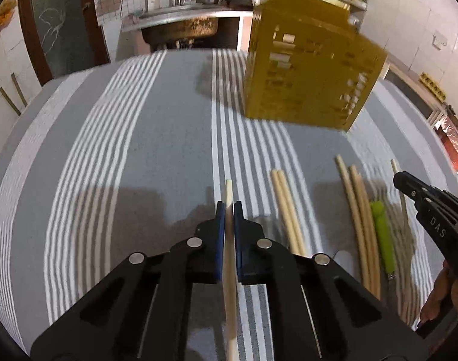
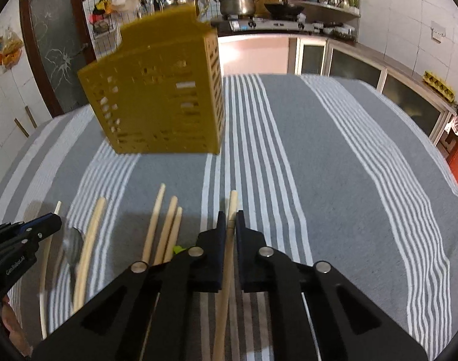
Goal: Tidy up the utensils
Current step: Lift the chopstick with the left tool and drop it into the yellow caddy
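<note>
Left fingers (image 1: 221, 228): closed on a pale chopstick (image 1: 229, 198), which is pinched between the blue pads and runs forward past the tips and back under the gripper body.
Right fingers (image 2: 219, 228): closed on a second chopstick (image 2: 233, 204), seen tilted slightly in the grip, its far tip just past the pads.
Left gripper (image 1: 229, 210): seen again in the right wrist view at the left edge, a chopstick tip showing beyond its black nose.
Right gripper (image 2: 230, 219): seen in the left wrist view at the right edge, with part of a hand (image 1: 445, 297) behind it.
Loose chopsticks (image 1: 284, 210): laid on the cloth between the two grippers, roughly parallel, pointing near to far; one pair touches side by side, another pair (image 1: 359, 219) lies further right.
Green-handled utensil (image 1: 382, 234): laid just right of that second pair.
Spoon (image 2: 70, 246): a shiny bowl is made out near the left gripper; blurred.
Yellow utensil holder (image 2: 159, 90): stood upright at the far side, slotted walls, well apart from both grippers.
Bench (image 2: 334, 165): covered with a grey cloth with white stripes.
</note>
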Demonstrator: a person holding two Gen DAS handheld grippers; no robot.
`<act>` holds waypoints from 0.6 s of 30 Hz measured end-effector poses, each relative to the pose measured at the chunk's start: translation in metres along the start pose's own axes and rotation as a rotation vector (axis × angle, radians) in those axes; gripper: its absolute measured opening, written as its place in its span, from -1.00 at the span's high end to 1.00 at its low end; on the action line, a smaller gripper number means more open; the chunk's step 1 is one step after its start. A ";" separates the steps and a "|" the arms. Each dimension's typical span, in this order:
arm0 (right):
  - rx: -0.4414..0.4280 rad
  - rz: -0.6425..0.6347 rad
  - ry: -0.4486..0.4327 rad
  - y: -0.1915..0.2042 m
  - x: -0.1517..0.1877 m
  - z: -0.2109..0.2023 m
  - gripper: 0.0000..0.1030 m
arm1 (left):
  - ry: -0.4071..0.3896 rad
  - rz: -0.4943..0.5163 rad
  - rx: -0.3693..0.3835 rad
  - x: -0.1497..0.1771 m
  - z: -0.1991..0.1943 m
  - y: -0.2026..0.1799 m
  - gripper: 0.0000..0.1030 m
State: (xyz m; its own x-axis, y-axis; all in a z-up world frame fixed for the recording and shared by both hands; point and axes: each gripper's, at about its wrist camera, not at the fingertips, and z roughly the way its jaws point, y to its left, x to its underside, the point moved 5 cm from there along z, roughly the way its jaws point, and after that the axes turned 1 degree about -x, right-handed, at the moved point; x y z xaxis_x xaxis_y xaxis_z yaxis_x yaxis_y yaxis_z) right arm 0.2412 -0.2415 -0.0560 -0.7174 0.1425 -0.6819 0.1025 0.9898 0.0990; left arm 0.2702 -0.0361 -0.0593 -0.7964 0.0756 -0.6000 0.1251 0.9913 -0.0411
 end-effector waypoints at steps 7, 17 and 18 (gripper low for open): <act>-0.020 0.001 -0.121 0.006 -0.020 -0.028 0.88 | -0.144 0.007 0.022 -0.026 -0.035 0.005 0.91; -0.008 -0.032 -0.340 0.012 -0.053 -0.072 0.88 | -0.373 0.028 0.037 -0.059 -0.086 -0.004 0.91; -0.005 -0.036 -0.363 0.013 -0.055 -0.076 0.88 | -0.383 0.028 0.039 -0.061 -0.087 -0.005 0.91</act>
State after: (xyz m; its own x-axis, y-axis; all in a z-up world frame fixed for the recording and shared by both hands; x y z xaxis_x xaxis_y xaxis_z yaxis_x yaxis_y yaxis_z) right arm 0.2301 -0.2370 0.0381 -0.4293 0.0997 -0.8976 0.0776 0.9943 0.0733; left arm 0.2665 -0.0364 0.0472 -0.5148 0.0491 -0.8559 0.1720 0.9840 -0.0470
